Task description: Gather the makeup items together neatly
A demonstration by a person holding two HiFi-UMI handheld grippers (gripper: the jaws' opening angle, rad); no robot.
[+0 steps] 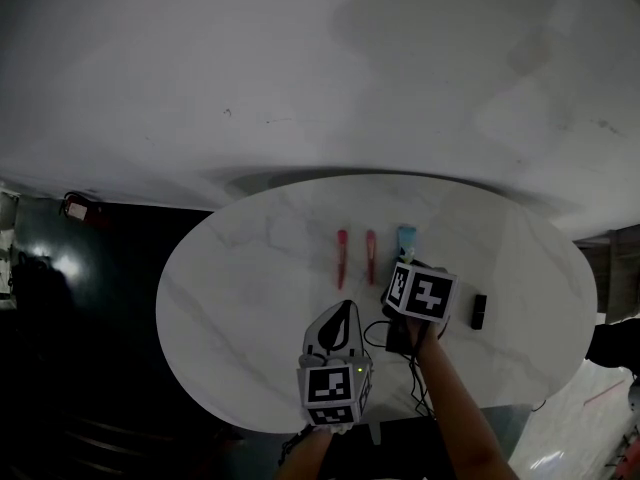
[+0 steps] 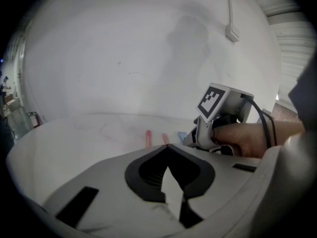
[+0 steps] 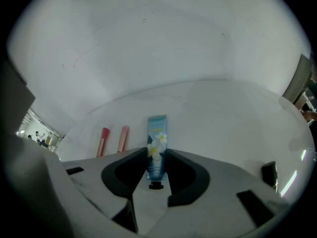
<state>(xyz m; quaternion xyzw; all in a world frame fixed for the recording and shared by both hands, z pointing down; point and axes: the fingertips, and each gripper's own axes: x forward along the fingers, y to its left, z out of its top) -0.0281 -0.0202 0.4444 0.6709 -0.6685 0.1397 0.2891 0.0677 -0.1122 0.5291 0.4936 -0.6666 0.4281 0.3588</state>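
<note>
Right gripper [image 3: 156, 153] clamps a flat flower-printed blue tube [image 3: 157, 130] on the oval marble table [image 3: 223, 113]; left gripper [image 2: 167, 147] closed, empty

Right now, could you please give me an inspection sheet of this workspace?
Surface: oval white marble table.
Job's things: left pink tube and right pink tube lie side by side; blue flower-print tube is to their right; small black item lies apart, further right.
Clutter: nothing seen.
Grippers: right tool closed on the blue flower-print tube; left tool closed with nothing in it, near the table's front edge.
Cables: black cable loops on the table by the right tool.
Surroundings: pale wall; dark area left of the table.
</note>
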